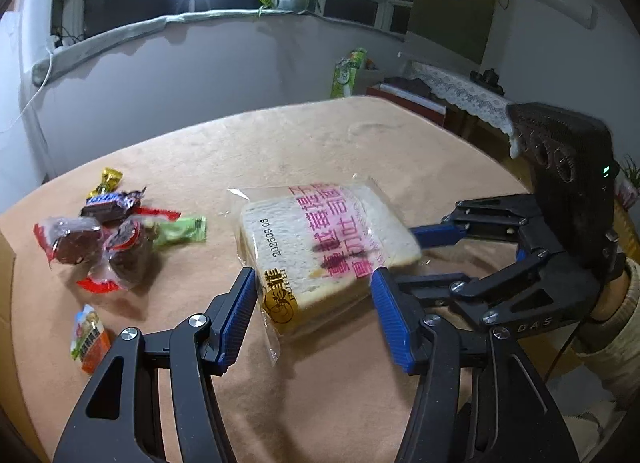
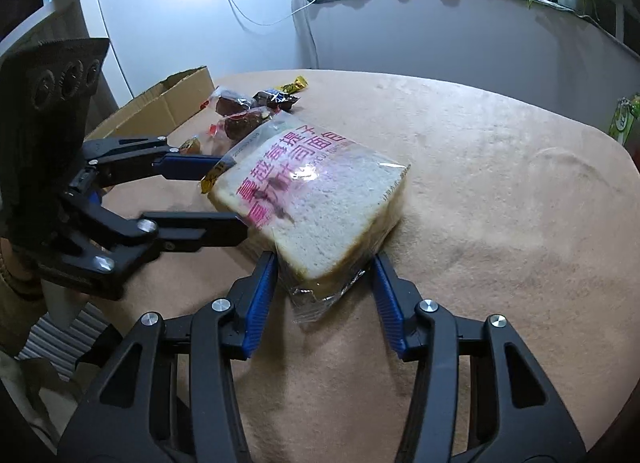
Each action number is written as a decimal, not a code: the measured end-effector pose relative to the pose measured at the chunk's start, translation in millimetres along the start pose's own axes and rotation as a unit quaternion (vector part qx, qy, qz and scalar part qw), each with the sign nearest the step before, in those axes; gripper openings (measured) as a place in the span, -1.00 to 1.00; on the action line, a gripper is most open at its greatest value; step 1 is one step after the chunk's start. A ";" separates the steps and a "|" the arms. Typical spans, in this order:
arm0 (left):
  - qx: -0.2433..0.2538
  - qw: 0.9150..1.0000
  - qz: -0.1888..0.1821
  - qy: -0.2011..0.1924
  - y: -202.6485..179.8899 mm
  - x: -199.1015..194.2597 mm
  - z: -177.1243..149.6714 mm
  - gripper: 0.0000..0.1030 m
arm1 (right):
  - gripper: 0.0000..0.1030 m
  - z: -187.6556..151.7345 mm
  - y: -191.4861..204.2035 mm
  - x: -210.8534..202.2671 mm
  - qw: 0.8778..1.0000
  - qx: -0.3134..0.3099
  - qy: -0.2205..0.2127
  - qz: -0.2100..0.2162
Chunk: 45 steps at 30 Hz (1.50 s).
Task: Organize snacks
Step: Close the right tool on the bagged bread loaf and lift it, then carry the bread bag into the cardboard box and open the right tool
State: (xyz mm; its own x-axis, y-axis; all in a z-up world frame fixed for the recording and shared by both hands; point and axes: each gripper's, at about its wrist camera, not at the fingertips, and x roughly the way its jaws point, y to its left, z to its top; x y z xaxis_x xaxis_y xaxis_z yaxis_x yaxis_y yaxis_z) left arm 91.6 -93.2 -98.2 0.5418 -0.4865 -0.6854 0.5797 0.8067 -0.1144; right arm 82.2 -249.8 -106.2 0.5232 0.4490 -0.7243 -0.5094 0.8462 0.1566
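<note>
A clear bag of sliced white bread (image 1: 320, 247) with pink print lies on the tan table cloth; it also shows in the right wrist view (image 2: 320, 203). My left gripper (image 1: 314, 283) is open with its fingers on either side of the bag's near end. My right gripper (image 2: 326, 269) is open and straddles the opposite corner of the bag; it shows at the right in the left wrist view (image 1: 394, 249). A pile of small wrapped snacks (image 1: 108, 231) lies to the left.
An open cardboard box (image 2: 160, 103) stands at the table's far left edge beyond the snacks (image 2: 248, 111). An orange-green packet (image 1: 90, 339) lies near the left gripper. A side table (image 1: 448, 91) stands beyond the table.
</note>
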 end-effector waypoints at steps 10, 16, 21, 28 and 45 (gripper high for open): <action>-0.009 1.000 -0.006 -0.003 7.0 6.9 0.4 0.12 | 0.16 1.9 1.4 3.9 0.999 0.015 -0.025 -0.023; -0.006 0.999 -0.001 -0.037 -7.0 -14.4 1.5 0.12 | 0.14 0.2 10.6 -14.4 0.998 0.002 -0.041 -0.038; 0.001 0.999 0.011 -0.053 -16.0 -32.7 8.2 0.12 | 0.14 10.2 22.7 -36.6 0.997 -0.013 -0.062 -0.046; -0.010 0.996 0.027 -0.085 -19.3 -66.1 16.0 0.12 | 0.14 24.8 48.5 -56.1 0.995 -0.038 -0.080 -0.045; -0.059 0.986 0.074 -0.140 22.7 -146.8 -26.8 0.12 | 0.14 66.5 154.5 -40.1 0.988 -0.129 -0.083 -0.020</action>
State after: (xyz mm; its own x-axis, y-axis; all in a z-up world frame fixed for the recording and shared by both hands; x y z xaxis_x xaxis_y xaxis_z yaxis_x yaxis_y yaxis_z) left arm 9.0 5.6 -19.5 0.7721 -0.4202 -0.4768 0.4154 0.9015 -0.1217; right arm 27.9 -118.0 -8.3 0.6398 0.4764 -0.6030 -0.6327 0.7720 -0.0614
